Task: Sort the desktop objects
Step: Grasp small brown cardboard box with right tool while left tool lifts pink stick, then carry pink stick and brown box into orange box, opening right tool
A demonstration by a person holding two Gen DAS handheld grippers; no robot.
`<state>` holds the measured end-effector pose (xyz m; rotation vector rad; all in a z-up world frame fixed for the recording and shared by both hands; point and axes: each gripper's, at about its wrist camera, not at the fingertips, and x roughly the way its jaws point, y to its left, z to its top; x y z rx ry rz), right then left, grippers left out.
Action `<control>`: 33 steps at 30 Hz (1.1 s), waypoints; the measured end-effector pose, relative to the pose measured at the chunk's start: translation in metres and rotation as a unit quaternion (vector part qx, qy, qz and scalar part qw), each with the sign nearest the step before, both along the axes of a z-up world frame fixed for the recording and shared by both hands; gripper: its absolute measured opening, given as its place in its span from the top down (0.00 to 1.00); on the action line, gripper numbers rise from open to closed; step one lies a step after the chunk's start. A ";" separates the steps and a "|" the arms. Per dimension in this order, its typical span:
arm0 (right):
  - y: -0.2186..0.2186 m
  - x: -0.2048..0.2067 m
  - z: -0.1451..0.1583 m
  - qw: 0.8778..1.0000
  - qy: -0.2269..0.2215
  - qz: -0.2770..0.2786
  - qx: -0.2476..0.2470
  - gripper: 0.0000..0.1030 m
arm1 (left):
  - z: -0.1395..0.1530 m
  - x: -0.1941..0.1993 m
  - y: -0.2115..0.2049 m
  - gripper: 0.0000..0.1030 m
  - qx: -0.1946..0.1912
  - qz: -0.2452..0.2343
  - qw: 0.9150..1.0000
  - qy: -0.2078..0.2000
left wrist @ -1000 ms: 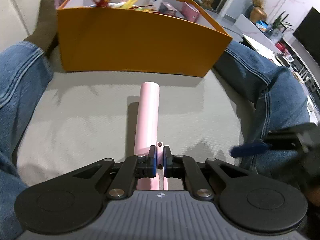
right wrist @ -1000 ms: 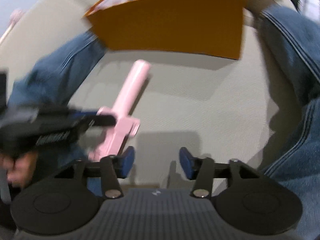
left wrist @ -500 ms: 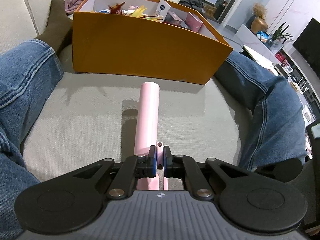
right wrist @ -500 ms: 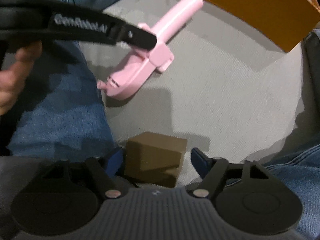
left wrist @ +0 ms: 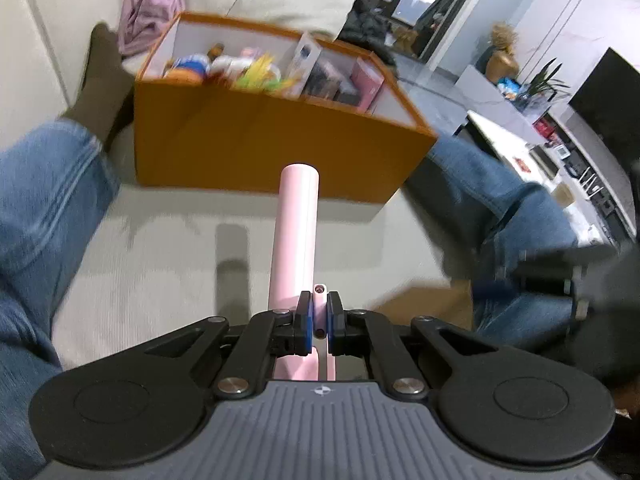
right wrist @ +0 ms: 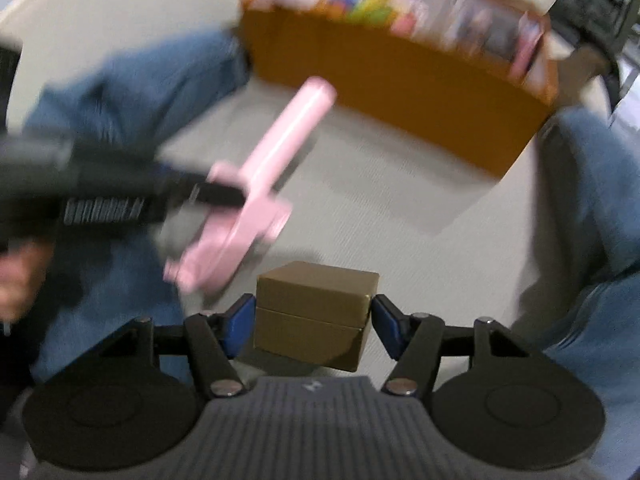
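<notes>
My left gripper (left wrist: 318,322) is shut on a pink handled tool (left wrist: 298,224) and holds it above the grey sofa cushion, its tube end pointing at the orange box (left wrist: 260,148). The tool also shows in the right wrist view (right wrist: 260,192), blurred, with the left gripper (right wrist: 224,196) on it. My right gripper (right wrist: 310,320) holds a small brown box (right wrist: 316,312) between its blue pads; the pads stand at both sides of it, and it looks lifted off the cushion. The brown box shows blurred in the left wrist view (left wrist: 424,300).
The orange box (right wrist: 400,76) stands at the far end of the cushion (left wrist: 160,264) and holds several mixed items. The person's jeans-clad legs (left wrist: 44,204) flank the cushion on both sides. A pink cloth (left wrist: 148,8) lies behind the box.
My left gripper has lifted the pink tool higher and closer to the orange box. My right gripper has come down around the brown box, closed in on it and raised it.
</notes>
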<state>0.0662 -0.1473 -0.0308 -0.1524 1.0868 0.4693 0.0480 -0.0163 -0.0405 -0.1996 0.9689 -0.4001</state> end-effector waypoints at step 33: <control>0.062 0.245 -0.015 0.930 -0.086 0.323 -0.155 0.37 | 0.096 0.142 0.019 0.94 -0.048 0.037 0.996 -0.066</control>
